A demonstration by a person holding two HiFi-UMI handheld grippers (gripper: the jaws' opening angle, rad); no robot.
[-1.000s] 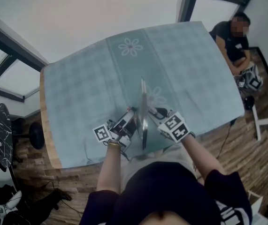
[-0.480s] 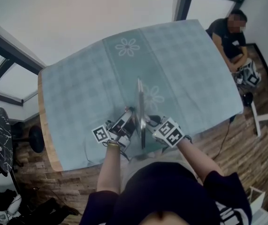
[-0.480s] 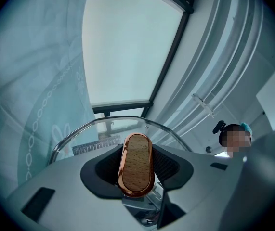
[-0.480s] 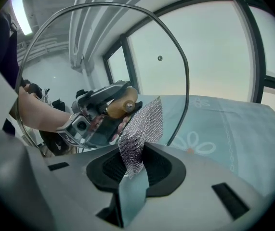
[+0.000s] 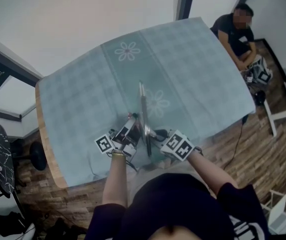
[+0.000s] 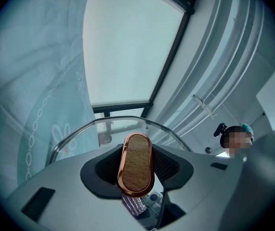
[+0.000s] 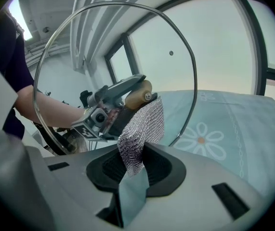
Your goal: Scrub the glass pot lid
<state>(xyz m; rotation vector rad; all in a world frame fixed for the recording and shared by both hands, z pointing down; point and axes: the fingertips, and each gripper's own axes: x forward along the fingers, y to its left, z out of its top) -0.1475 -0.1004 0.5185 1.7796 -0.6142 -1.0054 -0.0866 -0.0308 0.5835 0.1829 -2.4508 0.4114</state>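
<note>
One shift: R claw (image 7: pixel 136 168) w/ scrubber (image 7: pixel 144 124) maybe lower on lid (image 7: pixel 176 47).

Table: a rectangular table with a light wooden edge (image 5: pixel 45 144); the wood shows bare only along its left side.
Cover: a pale blue-green checked tablecloth (image 5: pixel 80 101) lies flat over the rest of the top.
Centre band: a plainer teal stripe (image 5: pixel 135 76) runs from the far side to the near side, bordered by a thin chain pattern.
Flowers: one white daisy print (image 5: pixel 126 50) lies in the stripe near the far end, and a second daisy print (image 5: pixel 158 103) lies around its middle.
Floor: brown wooden planks (image 5: pixel 253 146) below the table.
</note>
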